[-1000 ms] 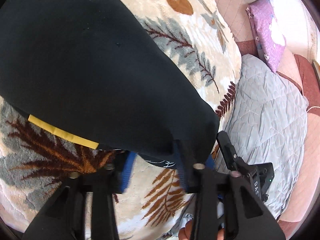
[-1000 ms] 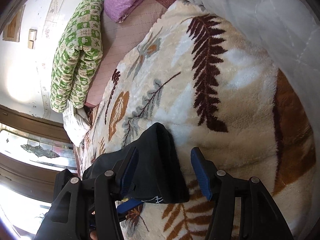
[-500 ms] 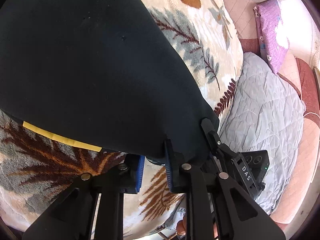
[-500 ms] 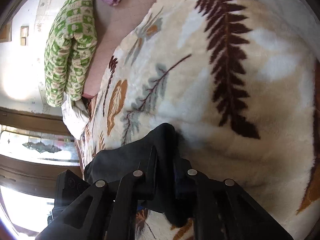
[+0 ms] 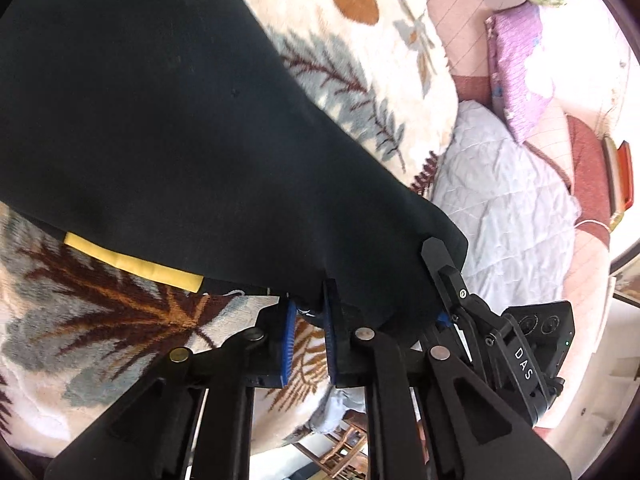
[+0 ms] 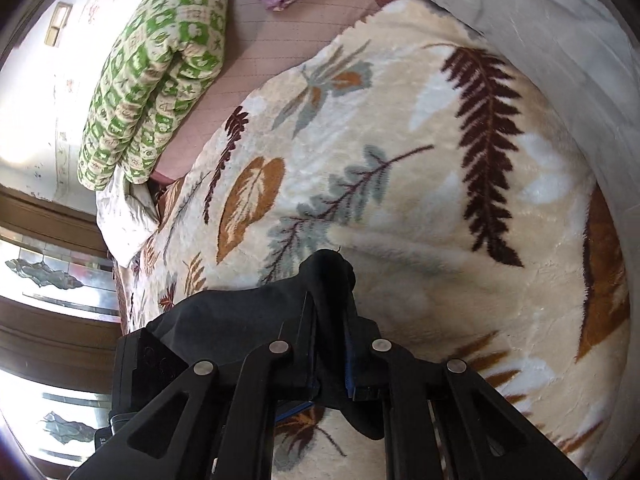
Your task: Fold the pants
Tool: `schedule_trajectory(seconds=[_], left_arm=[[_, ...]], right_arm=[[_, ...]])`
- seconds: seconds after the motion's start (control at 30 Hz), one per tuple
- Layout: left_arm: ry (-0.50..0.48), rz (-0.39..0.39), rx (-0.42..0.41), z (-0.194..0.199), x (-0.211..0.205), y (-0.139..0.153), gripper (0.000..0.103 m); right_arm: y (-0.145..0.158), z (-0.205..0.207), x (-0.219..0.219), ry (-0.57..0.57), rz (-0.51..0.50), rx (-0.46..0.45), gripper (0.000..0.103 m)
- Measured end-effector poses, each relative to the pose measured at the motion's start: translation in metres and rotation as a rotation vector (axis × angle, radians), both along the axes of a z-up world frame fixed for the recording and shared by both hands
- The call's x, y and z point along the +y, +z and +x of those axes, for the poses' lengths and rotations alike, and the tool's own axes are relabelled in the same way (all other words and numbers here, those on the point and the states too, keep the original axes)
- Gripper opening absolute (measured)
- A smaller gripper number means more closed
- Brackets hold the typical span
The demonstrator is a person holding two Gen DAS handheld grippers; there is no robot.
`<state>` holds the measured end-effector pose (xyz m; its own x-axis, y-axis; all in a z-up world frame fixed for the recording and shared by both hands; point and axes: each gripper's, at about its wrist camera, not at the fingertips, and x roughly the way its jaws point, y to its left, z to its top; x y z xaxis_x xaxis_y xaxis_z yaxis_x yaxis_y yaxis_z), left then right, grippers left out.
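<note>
- Pants (image 5: 168, 128), black, lie spread on the leaf-print blanket (image 6: 420, 168) so we can fold them flat.
- Our left gripper (image 5: 308, 320) is closing on the near hem; our right gripper (image 6: 330, 344) pinches a bunched corner, ready to lift.

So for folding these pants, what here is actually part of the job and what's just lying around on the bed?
Part of the job:
- black pants
- left gripper, closing on the pants' edge
- right gripper, clamped on a bunch of the pants
- leaf-print blanket under them

Just lying about:
- green patterned quilt
- purple pillow
- grey quilted pillow
</note>
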<state>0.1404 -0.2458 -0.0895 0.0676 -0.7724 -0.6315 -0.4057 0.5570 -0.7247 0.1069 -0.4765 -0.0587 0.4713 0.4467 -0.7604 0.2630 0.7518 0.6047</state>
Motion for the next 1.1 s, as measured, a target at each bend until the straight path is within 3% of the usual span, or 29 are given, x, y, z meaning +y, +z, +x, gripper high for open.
schedule_trajectory(seconds=[0.37, 0.7, 0.83, 0.97, 1.1], left_arm=[[0.099, -0.028, -0.036, 0.009, 0.067, 0.013, 0.01], [0.168, 0.013, -0.003, 0.019, 0.128, -0.009, 0.01], [0.158, 0.068, -0.035, 0.019, 0.159, -0.007, 0.01], [0.132, 0.149, -0.106, 0.024, 0.185, 0.006, 0.011], [0.031, 0.186, -0.14, 0.035, 0.183, 0.013, 0.011]], right_arm=[[0.035, 0.023, 0.071, 0.069, -0.042, -0.01, 0.01], [0.013, 0.061, 0.156, 0.14, -0.029, 0.037, 0.01], [-0.005, 0.069, 0.181, 0.159, -0.016, 0.067, 0.012], [-0.021, 0.071, 0.193, 0.158, 0.041, 0.098, 0.022], [-0.019, 0.065, 0.199, 0.157, 0.049, 0.066, 0.026]])
